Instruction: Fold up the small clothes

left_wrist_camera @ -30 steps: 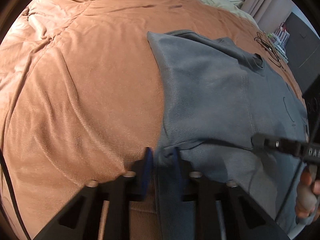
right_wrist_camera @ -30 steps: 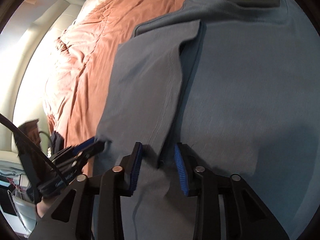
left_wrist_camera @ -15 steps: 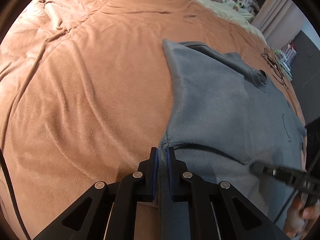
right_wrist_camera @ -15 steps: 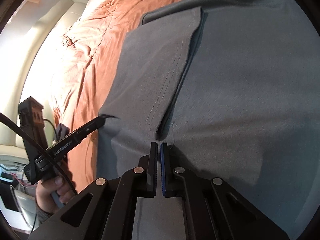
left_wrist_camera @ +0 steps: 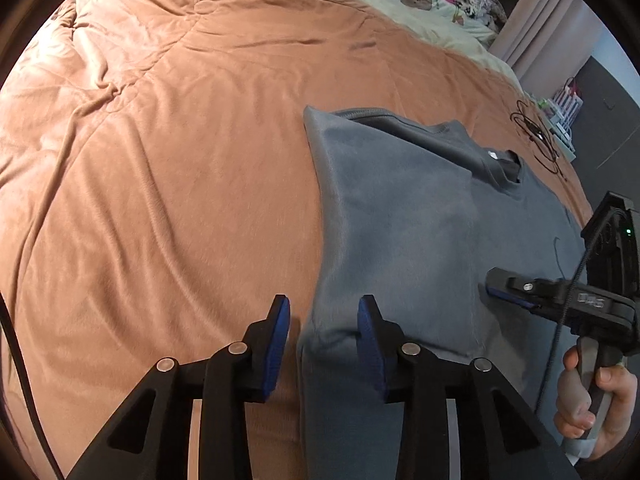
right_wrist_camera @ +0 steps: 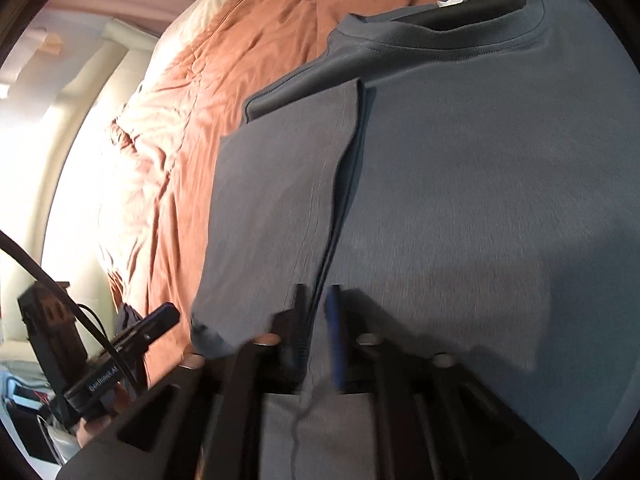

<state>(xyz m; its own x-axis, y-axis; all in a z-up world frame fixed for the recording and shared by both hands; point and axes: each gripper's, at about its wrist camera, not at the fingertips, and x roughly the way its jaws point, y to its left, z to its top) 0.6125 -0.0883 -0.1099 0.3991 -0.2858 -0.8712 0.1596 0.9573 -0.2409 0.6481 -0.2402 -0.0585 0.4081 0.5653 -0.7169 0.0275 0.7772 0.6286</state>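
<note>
Grey-blue T-shirt (left_wrist_camera: 400,220) lies flat on the bed, one sleeve side folded inward.

Matt grey knit-cloth T-shirt (left_wrist_camera: 400,216) on soft, plush, slightly wrinkled orange blanket (left_wrist_camera: 180,160)

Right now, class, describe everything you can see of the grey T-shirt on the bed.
The grey T-shirt is a soft, matte knit with a ribbed round collar and a small white label inside. It lies flat on the orange blanket, collar away from the cameras. One side panel, sleeve included, is folded inward over the body, giving a straight edge. The left claw straddles that folded edge; the right claw straddles the flap's inner edge. Both are opening, pads not pressing the cloth.
</note>
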